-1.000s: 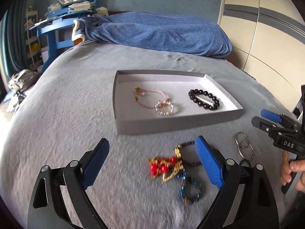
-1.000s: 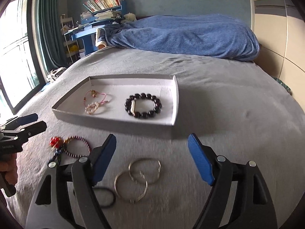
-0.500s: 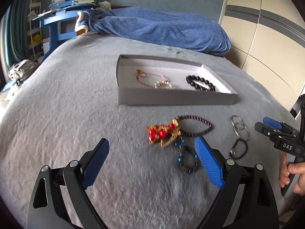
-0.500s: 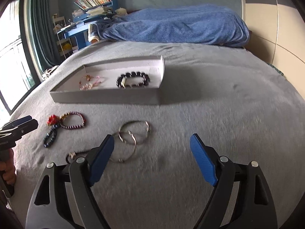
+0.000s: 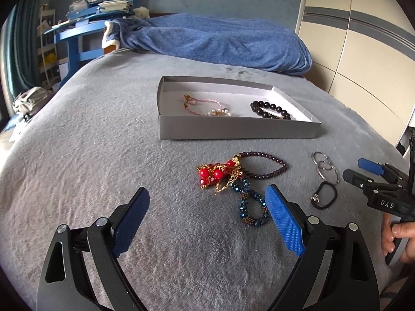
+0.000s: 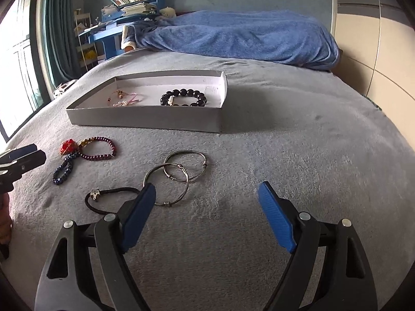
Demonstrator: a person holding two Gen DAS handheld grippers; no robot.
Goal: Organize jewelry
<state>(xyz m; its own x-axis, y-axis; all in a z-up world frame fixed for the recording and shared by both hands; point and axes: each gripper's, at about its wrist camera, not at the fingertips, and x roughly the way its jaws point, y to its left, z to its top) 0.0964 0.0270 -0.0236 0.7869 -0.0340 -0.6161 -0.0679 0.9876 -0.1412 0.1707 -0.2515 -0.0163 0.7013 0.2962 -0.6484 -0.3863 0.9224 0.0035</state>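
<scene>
Both hand-held grippers, left [image 5: 207,223] and right [image 6: 207,217], stood wide open and empty over the grey bed [image 6: 298,155]. Inside the shallow grey box [image 5: 233,129] already lay a pink cord bracelet [image 5: 205,105] and a black bead bracelet [image 5: 269,110]. Just before the box, still loose, were a tangled red-and-gold piece [image 5: 218,175], a purple bead bracelet [image 5: 264,165], a blue bead bracelet [image 5: 251,204], two silver hoops [image 6: 179,176] and a black hair tie [image 6: 109,197].

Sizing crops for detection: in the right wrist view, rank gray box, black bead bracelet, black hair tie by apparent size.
1. gray box, clearly largest.
2. black hair tie and black bead bracelet: look alike; the tie lies nearer the camera, partly behind a finger, so unranked.
</scene>
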